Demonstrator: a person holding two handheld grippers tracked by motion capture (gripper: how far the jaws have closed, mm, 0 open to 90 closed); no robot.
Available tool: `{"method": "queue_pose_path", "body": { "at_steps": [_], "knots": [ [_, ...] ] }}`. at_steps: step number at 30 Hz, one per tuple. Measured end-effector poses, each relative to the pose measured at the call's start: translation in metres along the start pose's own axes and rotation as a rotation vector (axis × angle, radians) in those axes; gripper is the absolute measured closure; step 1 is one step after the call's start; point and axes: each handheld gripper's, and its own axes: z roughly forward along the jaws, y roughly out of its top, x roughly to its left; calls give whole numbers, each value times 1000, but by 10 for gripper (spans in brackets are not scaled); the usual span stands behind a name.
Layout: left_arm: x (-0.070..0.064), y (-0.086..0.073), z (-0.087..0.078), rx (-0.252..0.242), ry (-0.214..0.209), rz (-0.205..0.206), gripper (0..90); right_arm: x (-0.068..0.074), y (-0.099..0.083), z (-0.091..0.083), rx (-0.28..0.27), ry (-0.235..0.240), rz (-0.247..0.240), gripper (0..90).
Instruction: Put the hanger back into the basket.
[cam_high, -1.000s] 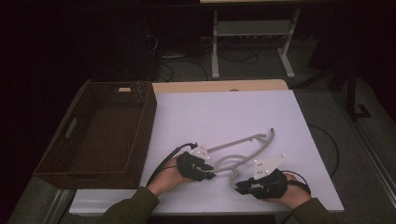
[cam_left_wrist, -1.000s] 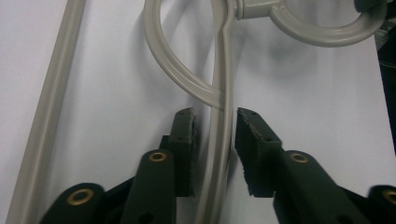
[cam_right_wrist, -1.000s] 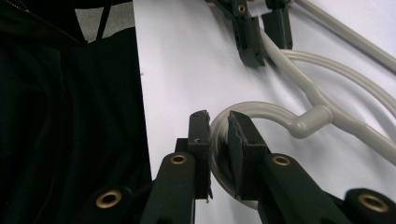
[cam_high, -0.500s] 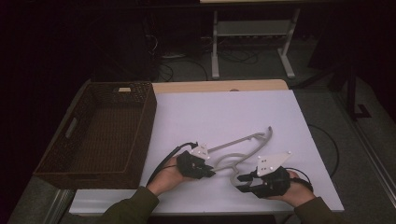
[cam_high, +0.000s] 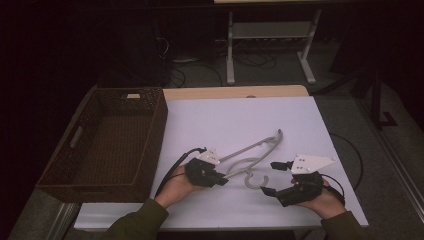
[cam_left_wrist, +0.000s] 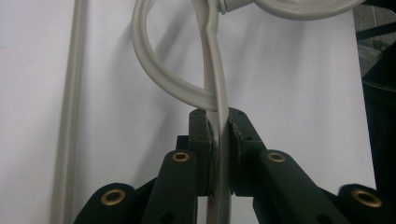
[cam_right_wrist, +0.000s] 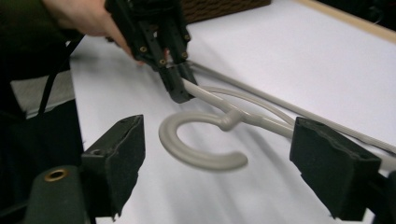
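Presently, a grey hanger (cam_high: 250, 159) is seen lying on the white table (cam_high: 240, 120), near its front edge and between the two hands. One arm of the hanger is clamped by the left gripper (cam_high: 220, 179), whose jaws are closed flat against the thin bar; in the left gripper view the bar (cam_left_wrist: 218, 140) is pinched between the two pads (cam_left_wrist: 204, 140), and a curved loop of the hanger is seen just beyond them. The right gripper (cam_high: 272, 177) is held with its jaws spread wide and nothing between them. It is pointed at the hook (cam_right_wrist: 196, 144), which is seen in the right gripper view lying on the table ahead of the jaws, with neither pad (cam_right_wrist: 123, 149) touching it. A brown wicker basket (cam_high: 107, 145) is set at the left side of the table, apart from the hanger.
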Motion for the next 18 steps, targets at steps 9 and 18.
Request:
{"method": "queue_pose_path", "body": {
  "at_steps": [9, 18],
  "knots": [
    [5, 11, -22, -40, 30, -50, 823, -3, -10, -7, -13, -53, 43, 138],
    [9, 29, -51, -92, 55, -87, 822, -12, -20, -12, -27, -142, 76, 131]
  ]
}}
